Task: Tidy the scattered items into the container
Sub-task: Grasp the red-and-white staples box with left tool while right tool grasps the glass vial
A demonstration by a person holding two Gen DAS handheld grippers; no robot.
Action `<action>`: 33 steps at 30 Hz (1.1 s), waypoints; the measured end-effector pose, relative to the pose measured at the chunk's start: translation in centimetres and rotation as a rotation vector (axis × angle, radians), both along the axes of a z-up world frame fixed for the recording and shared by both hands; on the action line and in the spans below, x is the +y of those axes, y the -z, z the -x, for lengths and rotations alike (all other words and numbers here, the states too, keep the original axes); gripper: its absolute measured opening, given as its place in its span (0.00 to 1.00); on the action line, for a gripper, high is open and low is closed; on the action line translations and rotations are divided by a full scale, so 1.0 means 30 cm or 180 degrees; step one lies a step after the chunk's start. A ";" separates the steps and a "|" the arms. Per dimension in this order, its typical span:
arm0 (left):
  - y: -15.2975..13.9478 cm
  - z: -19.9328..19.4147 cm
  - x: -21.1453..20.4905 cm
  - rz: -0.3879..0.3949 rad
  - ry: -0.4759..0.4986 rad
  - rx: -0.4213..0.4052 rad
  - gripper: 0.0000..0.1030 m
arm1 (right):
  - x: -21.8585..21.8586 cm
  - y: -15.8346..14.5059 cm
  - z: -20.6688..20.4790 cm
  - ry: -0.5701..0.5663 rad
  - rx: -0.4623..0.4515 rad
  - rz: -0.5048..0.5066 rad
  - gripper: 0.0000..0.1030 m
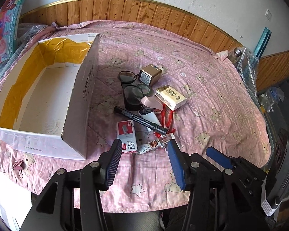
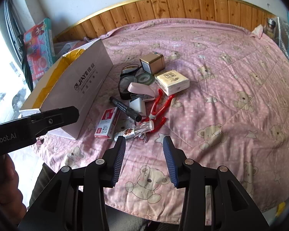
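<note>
Start of tidy, nothing picked. Cardboard box (image 1: 48, 88) empty at bed's left edge; clutter pile mid-bed beside it. Left gripper (image 1: 144, 154), right gripper (image 2: 144, 146) both spread wide, empty. Next: close on staples box (image 1: 126, 134), nearest front edge.

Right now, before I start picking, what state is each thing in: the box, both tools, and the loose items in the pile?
White cardboard box: open, empty.
Left tool: open, empty.
Right tool: open, empty.
Black marker pen: capped, lying atop the pile.
Red-and-white staples box: closed, flat on the quilt.
Gold square tin: tipped on its side.
Pink stapler: closed.
White tissue pack: flat, outside the box.
Pink binder clip: apart, by the quilt edge.
</note>
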State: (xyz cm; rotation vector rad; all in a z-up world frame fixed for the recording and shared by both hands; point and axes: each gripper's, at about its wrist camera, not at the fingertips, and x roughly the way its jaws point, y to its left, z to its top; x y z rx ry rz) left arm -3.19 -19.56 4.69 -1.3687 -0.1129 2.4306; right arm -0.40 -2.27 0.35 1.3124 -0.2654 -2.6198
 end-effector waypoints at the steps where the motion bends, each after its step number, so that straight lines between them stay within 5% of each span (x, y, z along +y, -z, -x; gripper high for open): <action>1: 0.015 0.015 0.004 0.0015 -0.0003 -0.0033 0.51 | 0.000 0.011 0.017 0.0002 -0.0035 -0.0003 0.43; 17: 0.258 0.190 -0.041 0.0267 -0.0145 -0.0474 0.60 | -0.053 0.208 0.236 -0.0238 -0.0405 0.0194 0.49; 19: 0.312 0.214 -0.063 0.0241 -0.0190 -0.0618 0.60 | -0.045 0.212 0.257 -0.0247 -0.0399 0.0253 0.46; 20: 0.336 0.221 -0.068 0.0213 -0.0183 -0.0653 0.60 | -0.034 0.208 0.263 -0.0232 -0.0387 0.0288 0.36; 22: 0.338 0.222 -0.059 0.0262 -0.0111 -0.0528 0.59 | -0.012 0.191 0.270 -0.0167 -0.0348 0.0298 0.31; 23: 0.336 0.227 -0.058 0.0250 -0.0090 -0.0509 0.46 | 0.002 0.181 0.272 -0.0108 -0.0327 0.0280 0.28; 26: 0.328 0.253 -0.103 0.0206 -0.0301 -0.0510 0.32 | 0.049 0.141 0.273 0.0076 -0.0245 0.0150 0.23; 30: 0.321 0.273 -0.153 0.0002 -0.0451 -0.0625 0.32 | 0.100 0.113 0.267 0.0229 -0.0216 0.0112 0.22; 33: 0.310 0.255 -0.098 -0.0143 -0.0224 -0.0653 0.45 | 0.092 0.116 0.273 0.0166 -0.0264 0.0131 0.23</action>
